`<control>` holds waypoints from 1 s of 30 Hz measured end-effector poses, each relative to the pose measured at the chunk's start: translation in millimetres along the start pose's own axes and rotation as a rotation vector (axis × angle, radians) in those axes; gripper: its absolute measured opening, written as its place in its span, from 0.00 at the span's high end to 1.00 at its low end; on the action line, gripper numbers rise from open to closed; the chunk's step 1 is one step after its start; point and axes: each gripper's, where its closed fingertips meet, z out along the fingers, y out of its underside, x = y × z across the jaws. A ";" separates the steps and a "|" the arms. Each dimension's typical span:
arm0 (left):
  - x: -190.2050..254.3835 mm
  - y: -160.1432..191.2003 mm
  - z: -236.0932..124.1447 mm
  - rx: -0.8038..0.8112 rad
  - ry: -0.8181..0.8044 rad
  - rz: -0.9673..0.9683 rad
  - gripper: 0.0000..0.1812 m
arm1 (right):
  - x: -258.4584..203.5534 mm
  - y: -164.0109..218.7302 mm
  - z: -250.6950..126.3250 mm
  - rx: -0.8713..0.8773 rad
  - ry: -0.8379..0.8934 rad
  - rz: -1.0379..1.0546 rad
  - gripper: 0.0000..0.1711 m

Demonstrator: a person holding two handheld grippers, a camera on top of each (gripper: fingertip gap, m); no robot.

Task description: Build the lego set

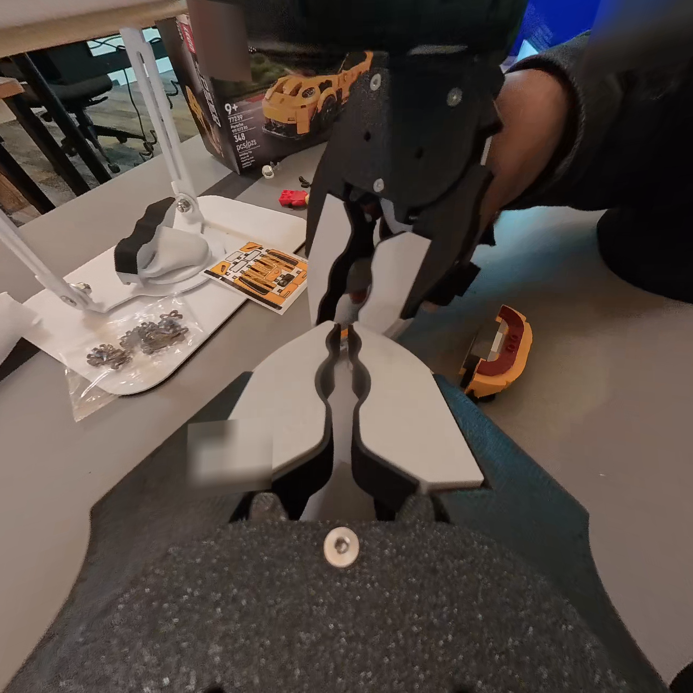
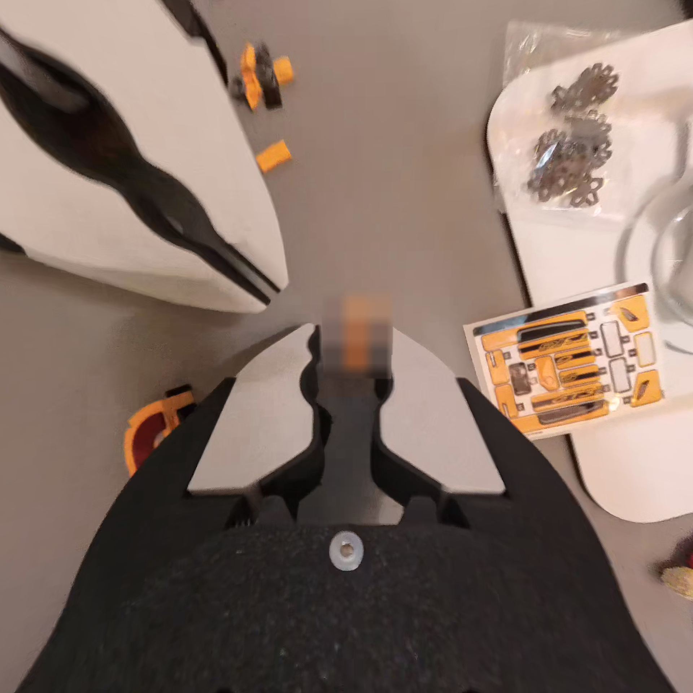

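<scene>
Left of the sticker sheet (image 1: 258, 276), one bag of small dark parts (image 1: 138, 337) lies on a white board (image 1: 157, 378); right of the sheet, the left tongs (image 1: 342, 332) are narrowed on a tiny piece, and the right tongs (image 2: 354, 345) hold an orange piece, likely so the two can be pressed together. Farther right, one partly built orange car section (image 1: 498, 356) waits on the bench (image 1: 562, 431); two loose orange bricks (image 2: 275, 112) lie beyond the sheet.

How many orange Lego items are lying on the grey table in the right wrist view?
3: an orange-and-black cluster at top, a small orange brick below it, a curved orange-and-dark-red assembly at left, partly behind the right gripper. Others may be hidden.
</scene>
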 end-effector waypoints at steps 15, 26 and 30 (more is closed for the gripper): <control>66.1 -69.4 -23.3 0.362 0.411 -0.138 0.85 | -66.0 -43.0 -156.4 1.089 -0.330 0.035 0.91; 88.1 -97.3 -32.0 0.411 0.455 -0.174 0.91 | -88.1 -52.9 -167.8 1.220 -0.361 0.058 0.91; 84.0 -93.2 -31.0 0.379 0.440 -0.162 0.91 | -82.9 -45.3 -166.0 1.173 -0.324 0.007 0.91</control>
